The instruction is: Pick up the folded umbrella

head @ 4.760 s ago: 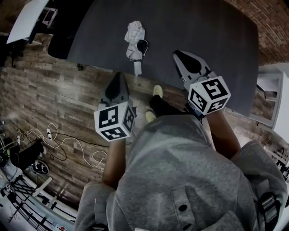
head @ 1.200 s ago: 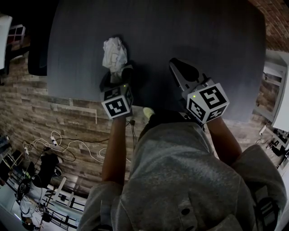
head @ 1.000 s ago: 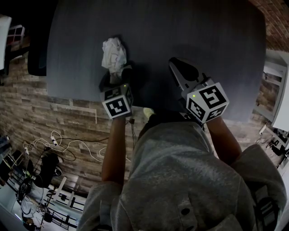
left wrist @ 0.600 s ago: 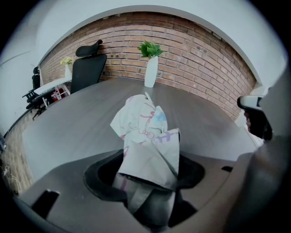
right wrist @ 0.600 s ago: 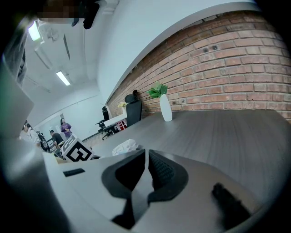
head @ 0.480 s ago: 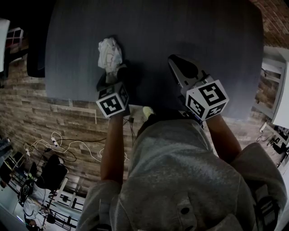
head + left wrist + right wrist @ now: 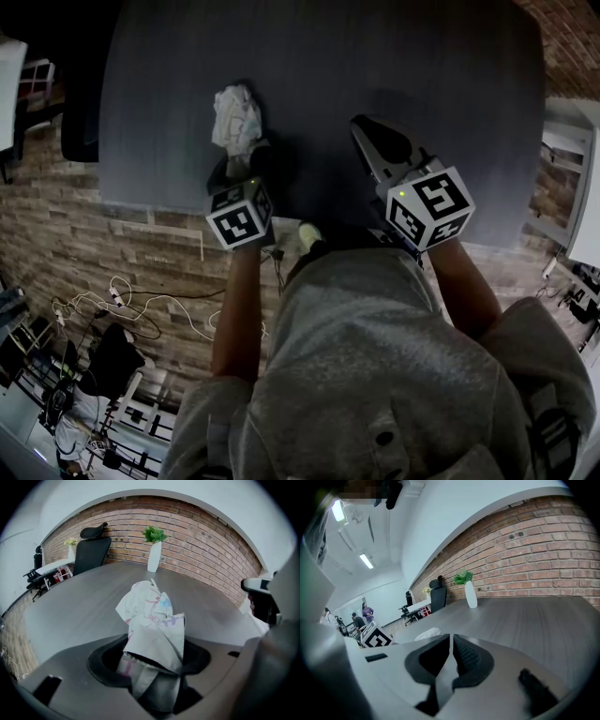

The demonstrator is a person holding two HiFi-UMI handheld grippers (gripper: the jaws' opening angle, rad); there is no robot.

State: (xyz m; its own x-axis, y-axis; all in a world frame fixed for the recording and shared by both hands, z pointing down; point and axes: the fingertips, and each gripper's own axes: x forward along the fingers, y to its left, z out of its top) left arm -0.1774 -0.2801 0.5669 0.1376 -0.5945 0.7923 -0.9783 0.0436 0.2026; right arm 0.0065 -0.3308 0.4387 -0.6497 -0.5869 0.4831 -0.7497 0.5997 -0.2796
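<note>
Grippers: I count two, one in each of my hands, and each carries one marker cube.
Left gripper (image 7: 242, 159): it points down at the near left part of the table (image 7: 403, 66). Its jaws have just been closing, and they now clamp the folded umbrella (image 7: 152, 625) between them.
Right gripper (image 7: 451, 660): it hovers over the table's near right part, well apart from the umbrella. The jaws are drawn together with only a slit left, and there is nothing in it.
Folded umbrella: I see one, in white cloth with a faint pastel print. It sits on the dark grey top close to the near edge. Its bunched canopy sticks out past the left jaws and its lower end is buried between them. I cannot tell whether it has left the surface.
Marker cubes: two, the left one (image 7: 240, 216) and the right one (image 7: 429, 208).
Vase: one white vase (image 7: 153, 558) stands at the far side of the table, with one green plant (image 7: 154, 534) in it.
Chair: one black office chair (image 7: 91, 550) stands beyond the table's far left.
Wall: brick wall (image 7: 211, 541) runs behind the table.
People: at least two people (image 7: 363, 612) stand far off in the right gripper view.
Floor: a tangle of pale cables (image 7: 122, 295) lies on the wood planks.
</note>
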